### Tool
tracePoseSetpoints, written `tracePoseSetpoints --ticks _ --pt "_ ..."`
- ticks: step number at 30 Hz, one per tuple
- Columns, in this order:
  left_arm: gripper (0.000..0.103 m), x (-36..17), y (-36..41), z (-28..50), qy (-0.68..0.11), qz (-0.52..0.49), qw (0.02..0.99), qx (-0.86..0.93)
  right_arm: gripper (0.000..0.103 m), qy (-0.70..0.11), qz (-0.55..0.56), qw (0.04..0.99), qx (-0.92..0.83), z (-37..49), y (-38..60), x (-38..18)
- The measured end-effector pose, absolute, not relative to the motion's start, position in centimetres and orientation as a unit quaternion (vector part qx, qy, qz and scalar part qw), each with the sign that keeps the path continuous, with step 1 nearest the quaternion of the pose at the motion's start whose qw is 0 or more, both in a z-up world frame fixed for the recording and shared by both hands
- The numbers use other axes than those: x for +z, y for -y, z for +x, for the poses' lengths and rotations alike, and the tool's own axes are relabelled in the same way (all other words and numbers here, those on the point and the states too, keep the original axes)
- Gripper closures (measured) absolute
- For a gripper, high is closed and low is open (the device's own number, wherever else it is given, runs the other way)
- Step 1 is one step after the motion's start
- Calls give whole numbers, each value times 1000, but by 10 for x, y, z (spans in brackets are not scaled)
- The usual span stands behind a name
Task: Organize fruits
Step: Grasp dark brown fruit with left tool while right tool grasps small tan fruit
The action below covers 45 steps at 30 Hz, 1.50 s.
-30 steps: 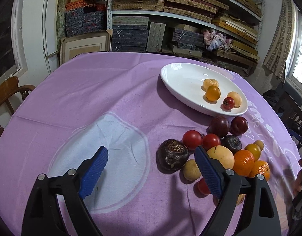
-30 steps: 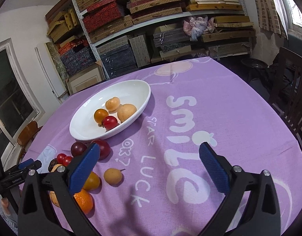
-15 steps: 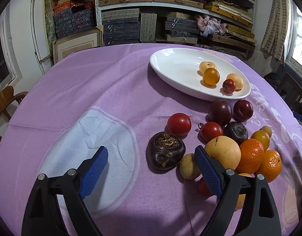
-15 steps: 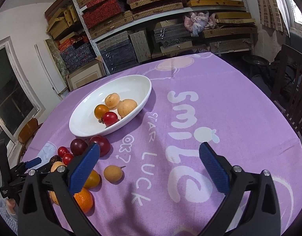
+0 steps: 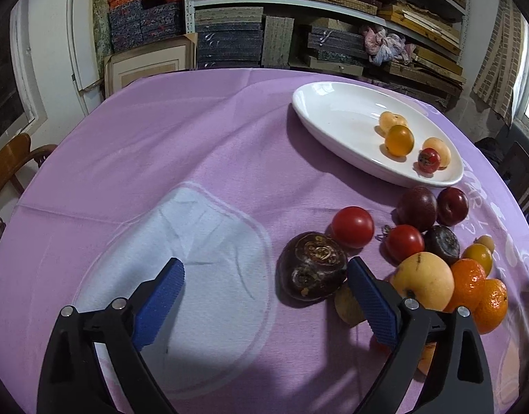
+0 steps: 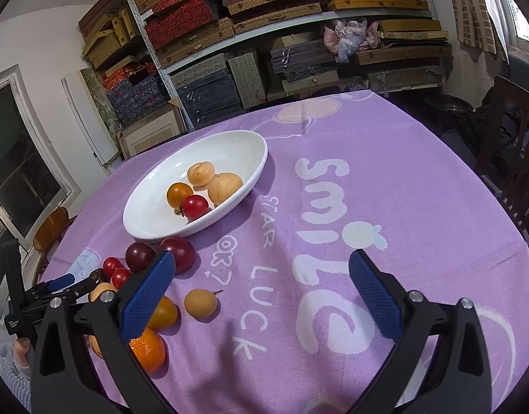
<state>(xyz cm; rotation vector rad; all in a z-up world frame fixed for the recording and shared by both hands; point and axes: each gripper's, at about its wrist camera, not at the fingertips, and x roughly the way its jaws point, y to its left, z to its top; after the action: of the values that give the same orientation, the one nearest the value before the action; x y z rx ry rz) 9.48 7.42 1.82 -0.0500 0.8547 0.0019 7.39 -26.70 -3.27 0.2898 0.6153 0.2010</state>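
Four small fruits lie in the white oval dish on a round table under a purple cloth: a pale lumpy fruit, an amber cherry tomato, a red cherry tomato and a tan round fruit, all bunched at the dish's near end. At about five o'clock from the dish a loose heap waits on the cloth, among it two dark plums, two red tomatoes, a yellow pear-like fruit and two mandarins. A dark, wrinkled purple fruit sits at the heap's nine o'clock edge. The left gripper hangs over the cloth, its blue-padded jaws opening wide; the dark fruit lies ahead between them, close by the right pad, though whether pad and skin touch is hard to judge. The right gripper hovers above the printed lettering with jaws spread and nothing between them. A small tan fruit with a stalk rests alone at about four o'clock from the heap in the right wrist view.
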Motion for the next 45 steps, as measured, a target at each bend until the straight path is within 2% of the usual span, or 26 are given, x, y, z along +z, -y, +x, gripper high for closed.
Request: tracePoseSetpoints --ticks 3,12,21,27,29,34,36,38,45 --pt "6 17 -83 96 -422 -49 905 -8 4 -301 142 938 98 74 267 -33" --pt "6 17 -42 92 -403 42 914 -28 4 -308 138 936 98 74 263 -35" --pt "5 15 -92 108 -439 -57 896 -15 4 -314 139 934 98 76 263 -39" --pt "5 14 -95 106 -442 -45 896 -5 4 -314 139 934 99 77 263 -39" --pt "8 8 -84 107 -444 -13 896 -2 4 -314 138 934 99 76 263 -39" --pt "8 15 -71 101 -418 15 908 -14 4 -314 133 935 100 76 260 -41" --pt "16 15 -72 101 -419 10 907 -21 4 -314 130 935 99 76 259 -41" --pt "36 13 -75 104 -426 -3 904 -29 4 -314 131 935 100 76 259 -41" --pt "45 12 -70 103 -426 1 904 -45 4 -315 131 934 100 76 258 -41"
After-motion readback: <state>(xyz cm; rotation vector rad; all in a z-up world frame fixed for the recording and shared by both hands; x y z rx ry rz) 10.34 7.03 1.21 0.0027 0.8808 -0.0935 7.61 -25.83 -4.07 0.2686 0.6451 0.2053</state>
